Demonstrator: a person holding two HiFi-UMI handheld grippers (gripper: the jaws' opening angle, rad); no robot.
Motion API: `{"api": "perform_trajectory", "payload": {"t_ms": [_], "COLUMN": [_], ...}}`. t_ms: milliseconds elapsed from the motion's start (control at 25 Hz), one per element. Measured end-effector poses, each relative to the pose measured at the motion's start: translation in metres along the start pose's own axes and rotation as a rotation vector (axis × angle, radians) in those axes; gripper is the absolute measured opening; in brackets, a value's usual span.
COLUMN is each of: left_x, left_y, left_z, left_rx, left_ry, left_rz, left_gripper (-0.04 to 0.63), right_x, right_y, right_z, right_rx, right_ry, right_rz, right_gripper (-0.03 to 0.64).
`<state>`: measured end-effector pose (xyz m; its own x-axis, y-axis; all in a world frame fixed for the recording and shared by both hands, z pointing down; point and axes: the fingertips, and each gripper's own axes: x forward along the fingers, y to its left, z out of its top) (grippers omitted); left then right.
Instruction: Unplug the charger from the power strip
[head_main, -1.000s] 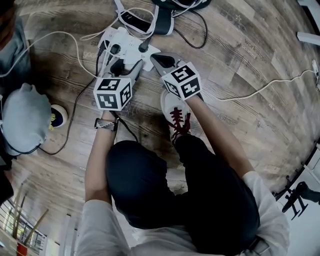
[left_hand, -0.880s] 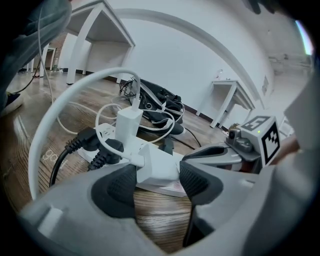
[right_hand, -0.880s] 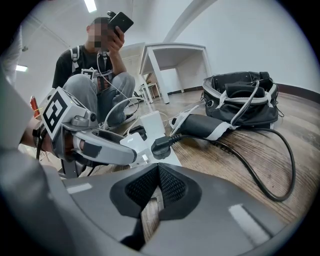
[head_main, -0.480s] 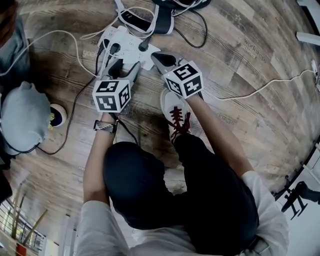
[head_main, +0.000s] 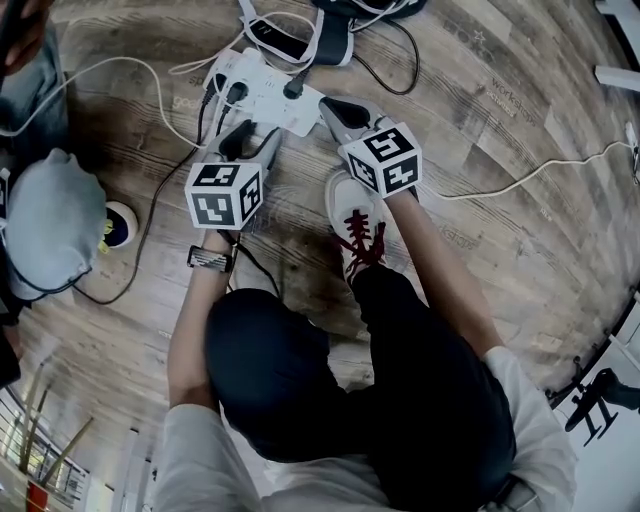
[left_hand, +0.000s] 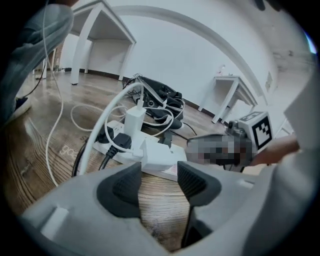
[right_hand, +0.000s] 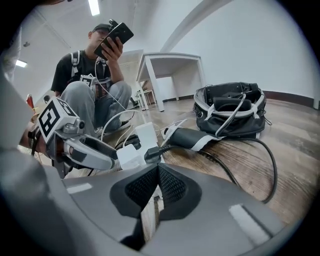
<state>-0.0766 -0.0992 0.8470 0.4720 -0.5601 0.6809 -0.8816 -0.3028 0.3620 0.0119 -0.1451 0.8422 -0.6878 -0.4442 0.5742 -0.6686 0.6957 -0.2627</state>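
From my seat, the charger (left_hand: 134, 119) reads as a small white block with squared edges and a smooth, matt plastic face. It stands upright in the power strip (head_main: 268, 95), and a white cable arches up and away from it. The strip is a long, flat, white plastic bar lying on dark wood-grain floor planks (head_main: 480, 130), with glossy black plugs (left_hand: 117, 142) and their cords crowded on the same end as the charger. My left gripper (head_main: 250, 142) has its dark ribbed pads apart and closing. Only bare floor shows in the gap, and the strip's near end sits just beyond the tips at 12 o'clock. In the left gripper view the charger is up at 11 o'clock from that gap, near but not touched. My right gripper (head_main: 337, 110) has its jaws pressed together on nothing, its tips just beside the strip's other end. In the right gripper view the charger (right_hand: 146, 135) stands at about 12 o'clock, a soft black bag (right_hand: 230, 112) off at 2 o'clock.
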Motion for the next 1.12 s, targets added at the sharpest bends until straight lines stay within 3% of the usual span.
{"api": "perform_trajectory", "payload": {"t_ms": [120, 280, 440, 520, 840, 1120], "left_x": [-0.013, -0.032, -0.055, -0.068, -0.101, -0.136], "left_y": [0.000, -0.002, -0.007, -0.009, -0.003, -0.024], "left_z": [0.008, 0.028, 0.061, 0.082, 0.142, 0.192], "left_rx": [0.085, 0.161, 0.349, 0.398, 0.398, 0.435], "left_ry": [-0.018, -0.104, -0.219, -0.291, -0.430, -0.523], "left_rz": [0.023, 0.065, 0.145, 0.170, 0.220, 0.222], "left_gripper": [0.194, 0.101, 0.078, 0.061, 0.011, 0.006], "right_x": [-0.009, -0.020, -0.037, -0.045, -0.076, -0.124], "right_y": [-0.004, -0.005, 0.001, 0.002, -0.003, 0.015], "right_z": [0.010, 0.029, 0.054, 0.065, 0.116, 0.182], "right_rx": [-0.020, -0.026, -0.016, -0.042, -0.108, -0.176], "right_ry": [-0.021, -0.070, -0.154, -0.178, -0.256, -0.328], "right_rz": [-0.030, -0.053, -0.056, -0.065, -0.125, -0.122], "right_gripper": [0.003, 0.002, 0.003, 0.002, 0.002, 0.002]}}
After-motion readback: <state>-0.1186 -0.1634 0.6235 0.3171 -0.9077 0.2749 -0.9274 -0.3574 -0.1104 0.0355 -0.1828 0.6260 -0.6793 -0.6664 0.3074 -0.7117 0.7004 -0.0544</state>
